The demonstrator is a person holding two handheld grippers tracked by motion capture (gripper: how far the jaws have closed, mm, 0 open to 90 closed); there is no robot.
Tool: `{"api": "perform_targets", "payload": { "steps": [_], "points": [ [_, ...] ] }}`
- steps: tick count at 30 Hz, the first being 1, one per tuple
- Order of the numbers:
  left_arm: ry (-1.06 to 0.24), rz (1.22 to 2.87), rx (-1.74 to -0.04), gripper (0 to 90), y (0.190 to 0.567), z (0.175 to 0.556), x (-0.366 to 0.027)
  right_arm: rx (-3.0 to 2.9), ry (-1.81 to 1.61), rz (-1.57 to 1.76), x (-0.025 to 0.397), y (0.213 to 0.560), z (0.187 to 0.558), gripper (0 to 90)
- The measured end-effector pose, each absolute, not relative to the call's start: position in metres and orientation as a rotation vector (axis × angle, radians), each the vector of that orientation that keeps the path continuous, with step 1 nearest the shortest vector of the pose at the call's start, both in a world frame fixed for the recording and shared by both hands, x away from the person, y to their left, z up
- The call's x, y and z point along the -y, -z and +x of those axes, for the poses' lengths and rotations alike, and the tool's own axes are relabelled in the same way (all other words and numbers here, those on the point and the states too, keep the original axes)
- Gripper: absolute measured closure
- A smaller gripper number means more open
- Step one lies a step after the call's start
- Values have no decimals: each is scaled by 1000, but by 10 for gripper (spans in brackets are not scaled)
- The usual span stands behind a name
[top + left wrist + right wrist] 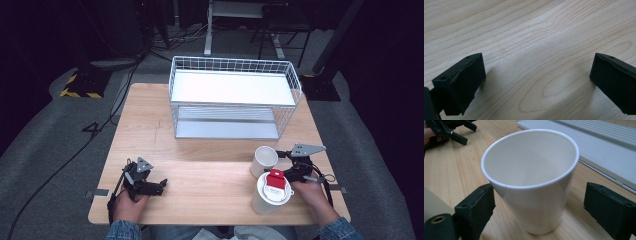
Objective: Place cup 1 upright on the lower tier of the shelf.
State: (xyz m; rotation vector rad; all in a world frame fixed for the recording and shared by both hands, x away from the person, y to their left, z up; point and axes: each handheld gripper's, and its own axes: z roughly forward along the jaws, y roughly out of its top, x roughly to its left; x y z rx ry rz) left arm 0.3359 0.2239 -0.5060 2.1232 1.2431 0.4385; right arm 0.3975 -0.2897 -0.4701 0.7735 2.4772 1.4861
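An empty white paper cup [265,159] [531,185] stands upright on the wooden table [200,170] at the right. My right gripper [283,164] [541,205] is open with a jaw on each side of the cup; the left jaw is close against its wall and the right jaw stands apart. Just nearer the front edge is a second white cup [267,200] with a lid and a small red and white item [276,181] on top. Low over bare wood at the front left, my left gripper [161,186] [536,82] is open with nothing between its jaws.
A white wire basket shelf [235,65] with a white top tray and a grey lower shelf [599,142] stands at the back of the table. Bare wood lies between the two grippers. The other hand's gripper [449,130] appears far off in the right gripper view.
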Motion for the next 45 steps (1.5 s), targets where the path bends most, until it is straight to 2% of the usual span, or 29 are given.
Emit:
{"api": "perform_targets", "payload": {
  "steps": [8, 11, 29, 45],
  "points": [
    [-439, 2124, -1243, 7, 506, 336, -224, -2492, -1466, 728, 278, 476, 403, 163],
    [-439, 2124, -1243, 6, 506, 336, -224, -2492, -1440, 699, 274, 477, 402, 210],
    [-439, 2123, -1243, 7, 506, 336, -224, -2495, -1408, 682, 270, 473, 402, 220],
    [-441, 2123, -1242, 6, 506, 336, -224, -2412, -1380, 704, 261, 438, 420, 220]
  ]
}}
